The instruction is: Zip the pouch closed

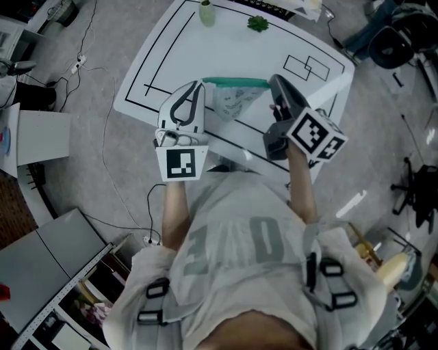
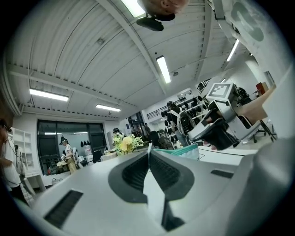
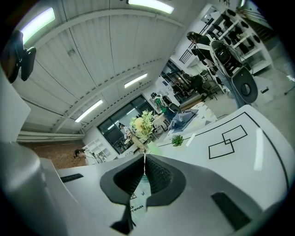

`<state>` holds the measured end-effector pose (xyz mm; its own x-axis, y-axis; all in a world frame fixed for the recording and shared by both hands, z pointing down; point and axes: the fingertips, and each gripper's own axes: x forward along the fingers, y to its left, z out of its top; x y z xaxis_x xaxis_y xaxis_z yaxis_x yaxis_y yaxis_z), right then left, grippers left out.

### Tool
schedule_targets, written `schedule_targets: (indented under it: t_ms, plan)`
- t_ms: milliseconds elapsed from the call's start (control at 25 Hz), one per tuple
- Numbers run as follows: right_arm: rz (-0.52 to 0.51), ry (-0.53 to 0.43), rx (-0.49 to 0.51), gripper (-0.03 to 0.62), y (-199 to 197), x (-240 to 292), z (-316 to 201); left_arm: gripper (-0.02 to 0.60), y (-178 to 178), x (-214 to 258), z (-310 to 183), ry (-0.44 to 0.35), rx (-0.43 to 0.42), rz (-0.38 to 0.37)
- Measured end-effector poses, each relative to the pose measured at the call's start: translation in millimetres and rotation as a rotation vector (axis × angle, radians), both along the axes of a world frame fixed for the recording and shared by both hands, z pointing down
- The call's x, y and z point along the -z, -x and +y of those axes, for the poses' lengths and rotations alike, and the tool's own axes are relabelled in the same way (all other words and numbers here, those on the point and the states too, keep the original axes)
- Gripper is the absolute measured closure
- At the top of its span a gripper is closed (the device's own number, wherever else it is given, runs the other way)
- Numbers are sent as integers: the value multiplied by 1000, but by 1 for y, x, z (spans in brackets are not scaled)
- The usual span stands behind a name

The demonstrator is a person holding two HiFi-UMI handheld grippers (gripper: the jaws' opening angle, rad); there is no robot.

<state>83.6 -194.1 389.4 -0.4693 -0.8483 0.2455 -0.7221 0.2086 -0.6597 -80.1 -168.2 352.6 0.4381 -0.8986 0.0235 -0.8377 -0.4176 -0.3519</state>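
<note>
A clear pouch (image 1: 236, 98) with a teal zip strip along its top hangs above the near edge of the white table (image 1: 168, 58), stretched between both grippers. My left gripper (image 1: 200, 86) is shut on the pouch's left end. In the left gripper view its jaws (image 2: 148, 150) pinch a thin clear edge, and the teal strip (image 2: 185, 150) runs off to the right. My right gripper (image 1: 273, 82) is shut on the right end. In the right gripper view printed pouch film (image 3: 138, 201) hangs from the closed jaws (image 3: 144, 159). I cannot make out the zip slider.
A small green plant (image 1: 258, 23) and a pale vase (image 1: 206, 12) stand at the table's far edge. Two overlapping black rectangles (image 1: 308, 67) are drawn on the right. Office chairs (image 1: 402, 42) stand at the far right, and cables lie on the floor at the left.
</note>
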Motion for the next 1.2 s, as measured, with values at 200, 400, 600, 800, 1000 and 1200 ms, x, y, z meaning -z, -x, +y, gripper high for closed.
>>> schedule_targets:
  t_ms: [200,400,600,800,1000,1200]
  plan:
    - [15,3,15,561,2,-1,0,565,-9,-22,-2,80,-4,14]
    - [32,14,69,497,16,-7,2,565,-2,-50,-7,150,24,38]
    - [45,15,85,497,21,-10,2,565,12,-66,-14,189,71,15]
    - [55,16,87,497,23,-11,2,565,43,-89,-22,254,165,19]
    - [63,23,88,497,26,-13,4,565,77,-117,-19,320,260,13]
    - [74,31,103,497,31,-16,4,565,102,-146,-13,392,334,6]
